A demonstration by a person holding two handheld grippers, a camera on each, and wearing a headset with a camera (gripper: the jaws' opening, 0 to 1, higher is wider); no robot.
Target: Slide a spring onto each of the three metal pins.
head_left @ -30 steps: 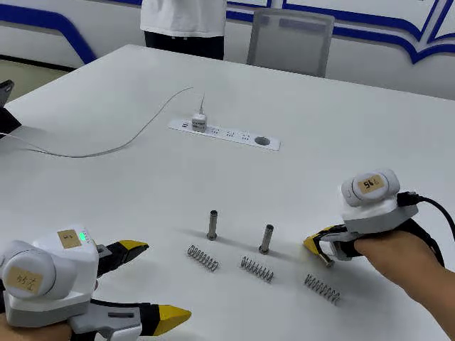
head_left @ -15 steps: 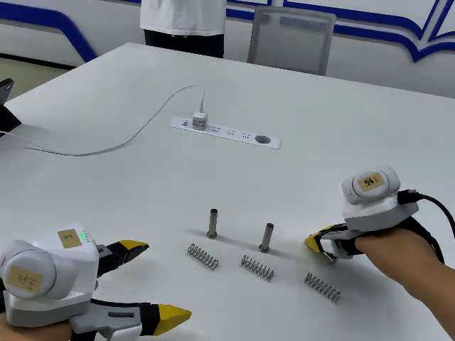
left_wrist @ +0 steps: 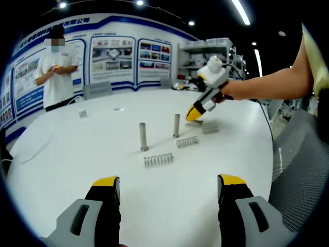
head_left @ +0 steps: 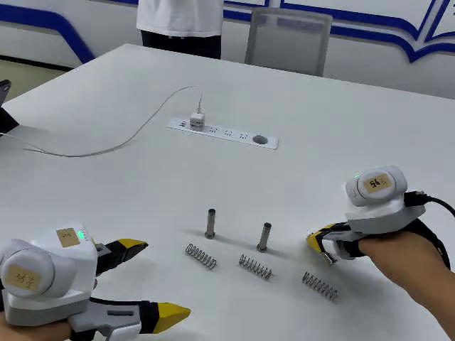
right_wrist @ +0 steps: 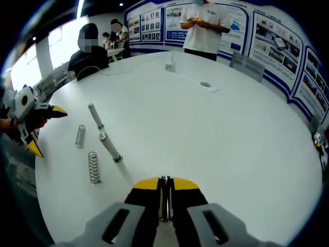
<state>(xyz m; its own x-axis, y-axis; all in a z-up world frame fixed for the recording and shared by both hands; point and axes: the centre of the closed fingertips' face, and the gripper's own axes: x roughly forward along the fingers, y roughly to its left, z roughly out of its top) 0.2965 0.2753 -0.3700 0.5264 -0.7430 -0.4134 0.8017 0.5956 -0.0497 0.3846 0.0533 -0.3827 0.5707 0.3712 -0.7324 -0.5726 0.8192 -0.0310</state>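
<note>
Two metal pins stand upright on the white table [head_left: 142, 177], the left pin [head_left: 211, 223] and the right pin [head_left: 264, 237]. Three springs lie in front of them: one [head_left: 200, 256], another [head_left: 254, 267] and a third [head_left: 319, 285]. My right gripper [head_left: 320, 243] is shut on a third metal pin [right_wrist: 164, 198], low over the table to the right of the standing pins. My left gripper [head_left: 153, 278] stays open at the near left, holding nothing. In the left gripper view the pins [left_wrist: 143, 137] and two springs [left_wrist: 158, 160] lie ahead of its open jaws.
A white power strip [head_left: 222, 133] with a charger [head_left: 197, 121] and a cable [head_left: 121, 145] lies mid-table. A grey chair [head_left: 288, 39] and a standing person [head_left: 181, 21] are at the far edge. Another person [right_wrist: 92, 54] sits at the table's side.
My right gripper has drifted slightly to the right with the pin still in it. The left gripper, the standing pins and the springs have not moved.
</note>
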